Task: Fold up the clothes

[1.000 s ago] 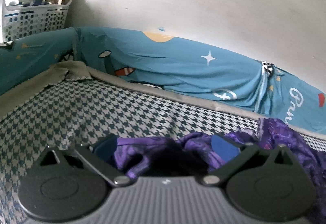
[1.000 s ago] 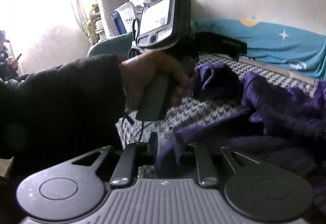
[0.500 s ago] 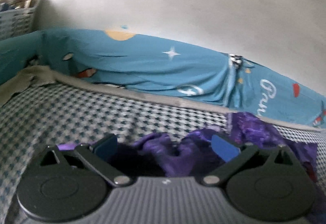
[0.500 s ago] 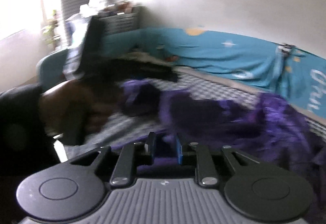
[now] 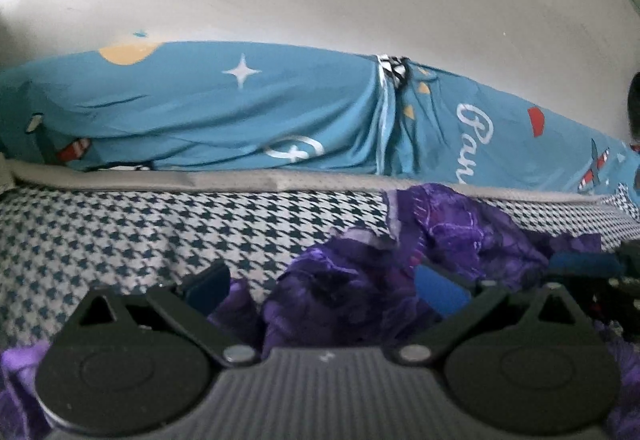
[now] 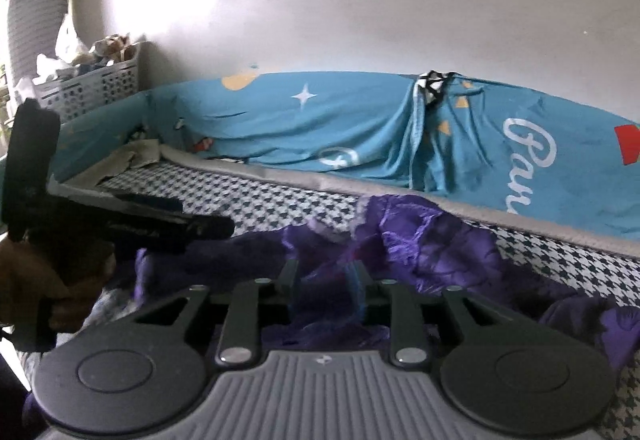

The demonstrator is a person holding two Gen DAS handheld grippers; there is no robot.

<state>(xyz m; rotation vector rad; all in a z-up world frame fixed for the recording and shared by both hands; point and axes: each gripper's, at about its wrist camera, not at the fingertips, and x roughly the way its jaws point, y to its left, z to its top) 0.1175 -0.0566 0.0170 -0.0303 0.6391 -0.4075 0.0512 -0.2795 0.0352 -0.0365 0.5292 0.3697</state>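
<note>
A crumpled purple garment lies on the houndstooth bed cover. My left gripper is open, its blue pads wide apart, with a bunched fold of the garment lying loosely between them. In the right wrist view the same purple garment spreads across the bed. My right gripper has its fingers close together with purple cloth pinched between them. A hand holds the left gripper at the left, low over the garment's left end.
A blue printed sheet covers a bolster along the white wall behind the bed. A grey mattress edge runs in front of it. A white perforated basket full of things stands at the far left corner.
The left gripper has travelled right along the bed; the basket has left its view. The right wrist view has swung toward the wall, and the hand with the left gripper now sits low at its left edge.
</note>
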